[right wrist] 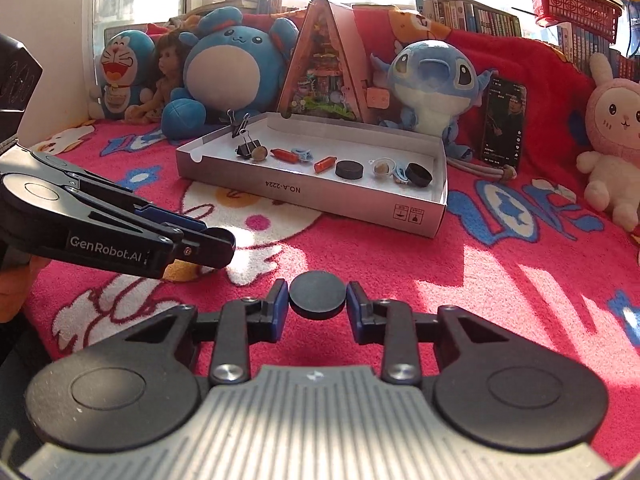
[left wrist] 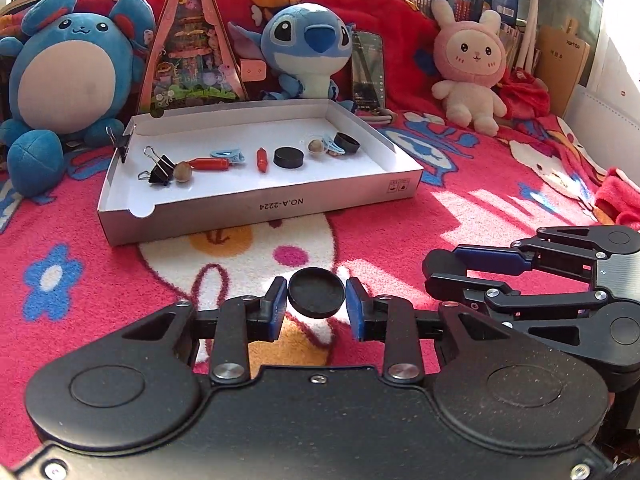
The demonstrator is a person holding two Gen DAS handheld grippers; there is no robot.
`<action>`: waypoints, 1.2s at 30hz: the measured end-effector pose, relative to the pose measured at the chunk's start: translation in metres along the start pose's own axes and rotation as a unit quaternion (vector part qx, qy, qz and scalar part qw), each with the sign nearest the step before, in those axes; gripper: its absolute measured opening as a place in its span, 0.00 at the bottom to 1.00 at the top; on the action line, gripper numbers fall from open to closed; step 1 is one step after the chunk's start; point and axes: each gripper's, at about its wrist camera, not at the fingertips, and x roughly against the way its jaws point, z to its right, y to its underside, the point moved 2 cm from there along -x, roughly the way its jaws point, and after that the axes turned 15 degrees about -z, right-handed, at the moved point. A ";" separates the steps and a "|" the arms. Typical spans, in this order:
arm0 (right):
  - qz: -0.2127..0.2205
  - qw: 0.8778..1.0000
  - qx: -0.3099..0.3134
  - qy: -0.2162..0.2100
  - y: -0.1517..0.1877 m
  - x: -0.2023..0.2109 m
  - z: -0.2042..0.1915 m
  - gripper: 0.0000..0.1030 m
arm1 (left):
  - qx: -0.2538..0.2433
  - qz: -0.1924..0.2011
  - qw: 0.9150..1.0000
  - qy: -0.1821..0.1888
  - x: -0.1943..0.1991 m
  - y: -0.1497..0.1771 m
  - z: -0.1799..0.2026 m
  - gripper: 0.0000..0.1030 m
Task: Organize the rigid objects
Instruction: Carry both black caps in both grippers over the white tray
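Observation:
My left gripper [left wrist: 317, 300] is shut on a black round cap [left wrist: 317, 293] just above the pink blanket. My right gripper [right wrist: 317, 298] is shut on a second black round cap [right wrist: 317, 294]. The right gripper also shows in the left wrist view [left wrist: 444, 270], to the right; the left gripper shows at the left of the right wrist view [right wrist: 218, 246]. Ahead lies a white shallow box [left wrist: 256, 210] holding a binder clip [left wrist: 160, 170], wooden balls, red pegs [left wrist: 262, 159], blue clips and two black caps [left wrist: 288, 157].
Plush toys line the back: a blue round one [left wrist: 68, 80], Stitch [left wrist: 308, 46] and a pink bunny [left wrist: 470, 68]. A triangular display case [left wrist: 190, 48] and a phone [left wrist: 368, 72] stand behind the box. Bookshelves and a red basket [right wrist: 572, 2] are further back.

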 end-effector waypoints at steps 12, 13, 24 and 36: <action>0.017 0.993 -0.103 0.054 -0.088 -0.051 0.035 0.36 | 0.075 0.045 0.993 -0.080 -0.027 -0.082 -0.050 0.29; 0.016 0.992 -0.109 0.053 -0.093 -0.056 0.037 0.36 | 0.084 0.042 0.992 -0.084 -0.033 -0.086 -0.053 0.29; -0.020 0.986 -0.149 0.066 -0.111 -0.104 0.053 0.36 | 0.104 0.028 0.989 -0.106 -0.075 -0.105 -0.069 0.29; -0.028 0.985 -0.158 0.069 -0.111 -0.111 0.057 0.40 | 0.095 0.026 0.989 -0.113 -0.083 -0.104 -0.067 0.47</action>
